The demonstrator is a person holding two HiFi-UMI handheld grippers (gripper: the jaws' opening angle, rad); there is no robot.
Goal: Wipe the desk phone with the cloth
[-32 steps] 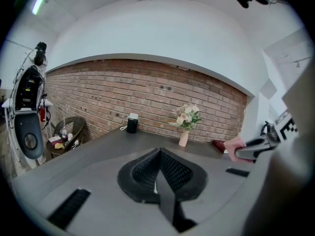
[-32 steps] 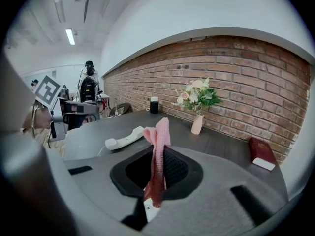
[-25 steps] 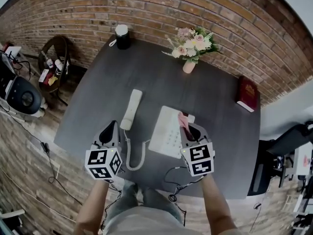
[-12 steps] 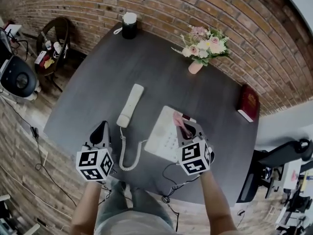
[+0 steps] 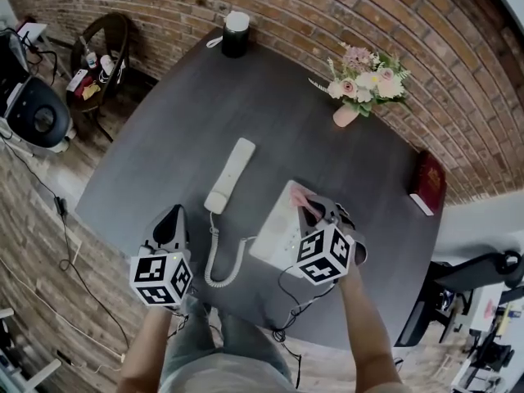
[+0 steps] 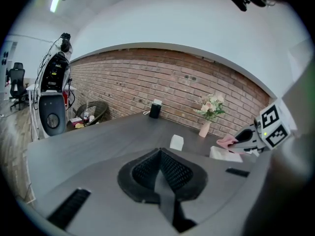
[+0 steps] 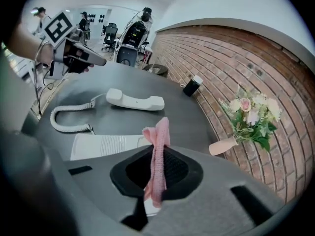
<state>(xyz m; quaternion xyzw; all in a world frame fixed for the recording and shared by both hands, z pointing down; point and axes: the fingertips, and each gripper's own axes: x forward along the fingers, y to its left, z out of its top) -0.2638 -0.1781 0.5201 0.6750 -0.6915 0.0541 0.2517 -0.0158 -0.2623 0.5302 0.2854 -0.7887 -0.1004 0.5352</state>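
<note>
The white phone base (image 5: 277, 226) lies on the dark desk (image 5: 180, 137), and its handset (image 5: 231, 174) lies off the cradle to the left, joined by a coiled cord (image 5: 214, 262). My right gripper (image 5: 315, 213) hovers over the base's far right part, shut on a pink cloth (image 5: 300, 196). In the right gripper view the cloth (image 7: 157, 151) hangs between the jaws, above the base (image 7: 106, 144) and handset (image 7: 135, 101). My left gripper (image 5: 173, 215) is shut on nothing near the desk's front left edge, with the pads (image 6: 147, 168) pressed together.
A pink vase of flowers (image 5: 360, 84) stands at the back right by the brick wall. A red book (image 5: 429, 185) lies at the right edge and a black cylinder with a white top (image 5: 236, 33) at the back. A round side table (image 5: 102, 56) stands left of the desk.
The head view has swung a little, so the desk sits further right. The right gripper with the cloth stays over the base's far right part, and the left gripper stays at the front left edge.
</note>
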